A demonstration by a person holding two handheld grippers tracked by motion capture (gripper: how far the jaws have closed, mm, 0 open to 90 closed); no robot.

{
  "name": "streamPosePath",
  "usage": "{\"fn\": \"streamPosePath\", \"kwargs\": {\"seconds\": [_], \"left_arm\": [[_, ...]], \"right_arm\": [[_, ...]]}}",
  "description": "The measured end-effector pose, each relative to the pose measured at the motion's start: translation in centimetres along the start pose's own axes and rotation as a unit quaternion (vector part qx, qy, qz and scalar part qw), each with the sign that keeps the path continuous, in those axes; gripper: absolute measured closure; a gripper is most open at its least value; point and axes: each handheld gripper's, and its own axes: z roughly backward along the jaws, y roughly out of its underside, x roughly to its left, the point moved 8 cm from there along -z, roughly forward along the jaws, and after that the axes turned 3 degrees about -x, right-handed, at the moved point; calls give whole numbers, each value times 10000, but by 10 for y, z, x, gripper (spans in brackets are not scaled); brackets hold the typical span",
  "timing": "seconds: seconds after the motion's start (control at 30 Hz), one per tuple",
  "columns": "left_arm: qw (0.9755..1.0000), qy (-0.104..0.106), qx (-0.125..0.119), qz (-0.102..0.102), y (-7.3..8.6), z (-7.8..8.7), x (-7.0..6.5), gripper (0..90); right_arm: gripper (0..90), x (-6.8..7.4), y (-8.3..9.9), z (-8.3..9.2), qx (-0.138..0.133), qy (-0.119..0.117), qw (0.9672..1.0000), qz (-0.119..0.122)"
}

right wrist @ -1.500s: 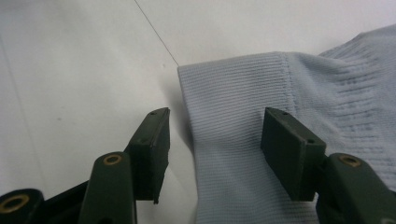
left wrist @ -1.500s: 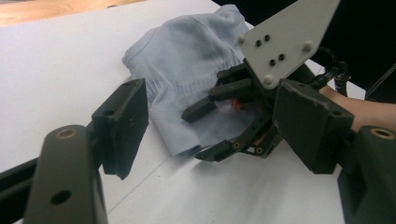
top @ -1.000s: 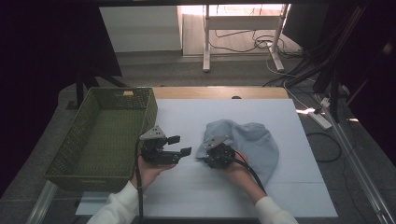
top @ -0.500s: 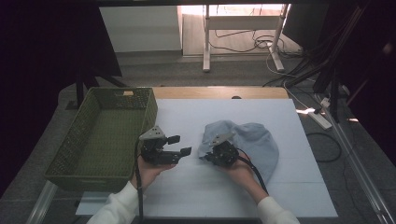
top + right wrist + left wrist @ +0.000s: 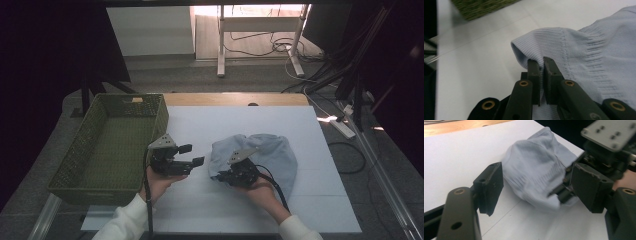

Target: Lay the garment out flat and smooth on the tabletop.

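Note:
A light blue knit garment (image 5: 272,150) lies crumpled right of centre on the white table (image 5: 200,120). My right gripper (image 5: 220,176) is at its left edge, and its jaws have just been closing on the fabric. In the right gripper view they (image 5: 541,63) stand shut on the ribbed hem (image 5: 549,40), which is pulled up off the table. My left gripper (image 5: 194,155) hangs open just left of the garment, holding nothing. In the left gripper view its jaws (image 5: 536,180) frame the bunched garment (image 5: 536,157) without touching it, and the right gripper (image 5: 596,147) shows beyond.
A green woven basket (image 5: 161,120) stands on the left side of the table, close behind my left gripper; its corner (image 5: 481,7) shows in the right gripper view. Bare white table lies in front of and behind the garment. Cables and a desk frame sit on the floor beyond.
The right gripper has closed on the garment's hem and lifted it slightly, bunching the left edge. The left gripper has stayed where it was, still open.

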Motion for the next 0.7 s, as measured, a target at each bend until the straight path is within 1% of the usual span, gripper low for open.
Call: {"fn": "streamPosePath", "kwargs": {"seconds": [0.13, 0.17, 0.3, 0.43, 0.47, 0.53, 0.6, 0.67, 0.7], "left_arm": [[10000, 5, 6, -10, 0, 0, -1, 275], [10000, 5, 8, -16, -1, -1, -1, 275], [10000, 23, 4, -20, -1, -1, -2, 275], [10000, 12, -12, -25, -2, 0, -1, 275], [10000, 9, -17, -22, -2, 0, -1, 275], [10000, -1, -23, -17, -2, 1, 0, 275], [10000, -2, -34, -6, -2, 1, 1, 275], [10000, -8, -35, -6, -2, 2, 0, 276], [10000, -8, -32, -8, -2, 1, 0, 276]], "right_arm": [[847, 11, 2, 5, -70, -148, 9999, 3], [847, 14, 1, 6, -92, -154, 9998, 32], [847, 24, 2, 3, -47, -202, 9997, 132], [847, 32, 1, 2, -84, -408, 9991, 58], [847, 35, 0, 2, -119, -475, 9988, 22], [848, 43, -1, 3, -156, -613, 9980, 32], [847, 55, 0, 1, -106, -728, 9972, 149], [847, 62, 2, -2, -12, -761, 9968, 260], [847, 66, 4, -3, 36, -793, 9965, 278]]}}
